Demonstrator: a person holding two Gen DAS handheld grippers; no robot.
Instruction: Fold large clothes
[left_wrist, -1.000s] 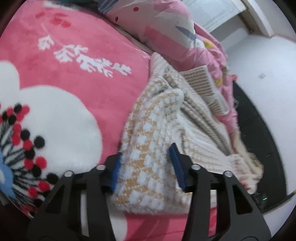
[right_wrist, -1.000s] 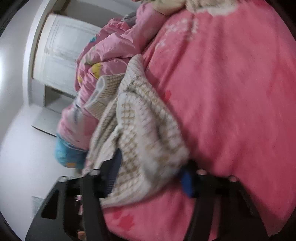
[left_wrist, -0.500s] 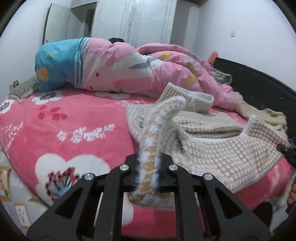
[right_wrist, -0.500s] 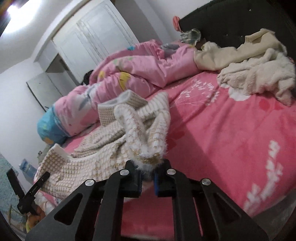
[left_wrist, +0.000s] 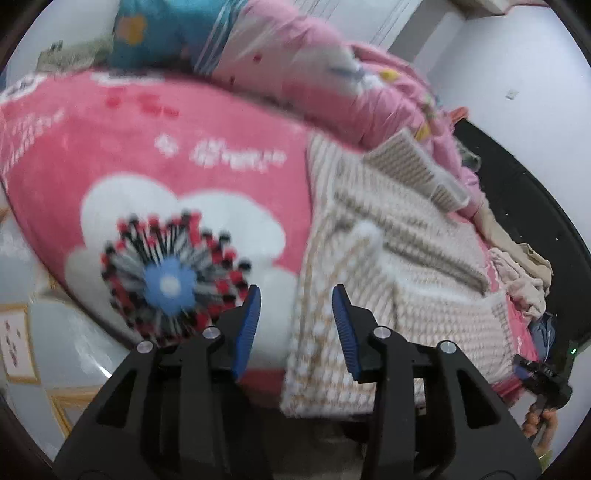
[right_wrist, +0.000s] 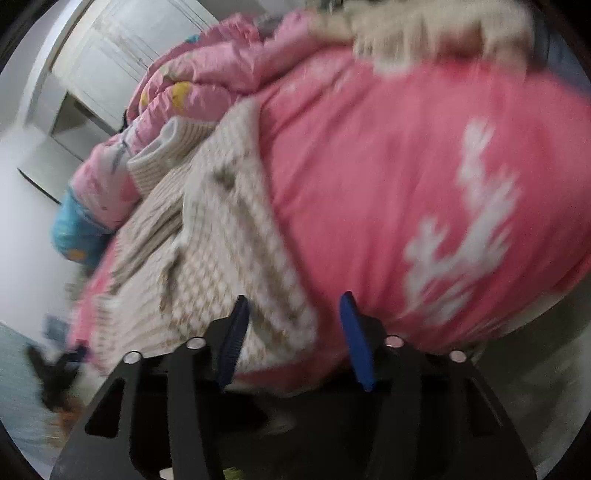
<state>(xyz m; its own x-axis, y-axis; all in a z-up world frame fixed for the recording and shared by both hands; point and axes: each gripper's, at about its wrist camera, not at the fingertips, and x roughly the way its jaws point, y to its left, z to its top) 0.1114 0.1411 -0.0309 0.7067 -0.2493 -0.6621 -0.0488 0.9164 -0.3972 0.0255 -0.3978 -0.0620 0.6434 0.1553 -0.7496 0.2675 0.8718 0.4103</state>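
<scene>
A: Where is the sweater (left_wrist: 399, 266)?

B: Spread on the pink blanket (left_wrist: 184, 147), toward the bed's near edge. It is a cream and tan checked knit. One ribbed cuff or collar (left_wrist: 410, 166) sticks up at its far end, against the pink duvet (left_wrist: 314, 74).

A: And from the right wrist view?

B: The same sweater (right_wrist: 207, 258) lies left of centre, with the blanket (right_wrist: 424, 184) open to its right. The picture is blurred, so finer folds are hard to read.

A: Is the left gripper (left_wrist: 295, 317) holding it?

B: No. Its jaws are opening, with the blue pads (left_wrist: 343, 325) spread apart. The sweater's near edge shows in the gap, but neither pad presses on it.

A: The right gripper (right_wrist: 291, 332)?

B: The same. Its jaws are opening too, fingers (right_wrist: 354, 339) wide. The sweater's corner and a strip of blanket show between them, with no grip.

A: Anything else around?

B: A big white flower (left_wrist: 170, 273) with a blue centre is printed on the blanket just left of the left gripper. Pale clothes (left_wrist: 524, 280) are heaped at the right by the dark headboard (left_wrist: 535, 206). White cupboard doors (right_wrist: 122, 48) stand behind the duvet (right_wrist: 207, 77). The right gripper (left_wrist: 543, 380) shows at the left view's lower right, in a hand (left_wrist: 535, 421).
</scene>
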